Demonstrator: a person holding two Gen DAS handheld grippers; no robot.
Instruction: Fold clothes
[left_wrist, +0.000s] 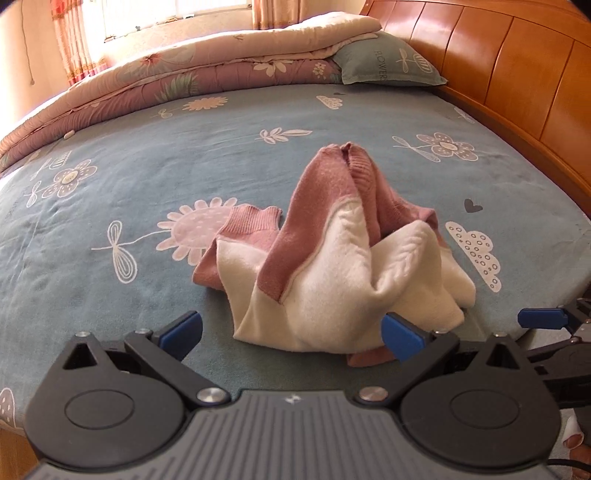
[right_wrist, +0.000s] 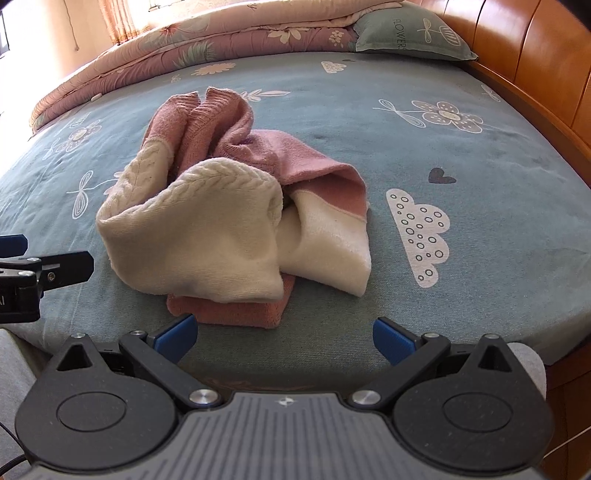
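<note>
Sweater (left_wrist: 332, 266) before level, spread claws (right_wrist: 284, 338)

Bed (left_wrist: 155, 173) carries crumpled sweater (left_wrist: 332, 273), folded quilt (left_wrist: 207, 70), pillow (left_wrist: 384, 61)

There is one sweater (left_wrist: 332, 266), pink and cream, crumpled in a heap near the middle of the bed sheet (left_wrist: 184, 155). There are two grippers: the left gripper (left_wrist: 291, 332) and the right gripper (right_wrist: 284, 338), both just in front of the sweater, each with two blue fingertips spread wide (so four fingertips in all). Behind the sweater lies one folded quilt (left_wrist: 207, 70), and beside that quilt one green pillow (left_wrist: 384, 62). One wooden headboard (left_wrist: 498, 74) stands to the right of the sweater.
</note>
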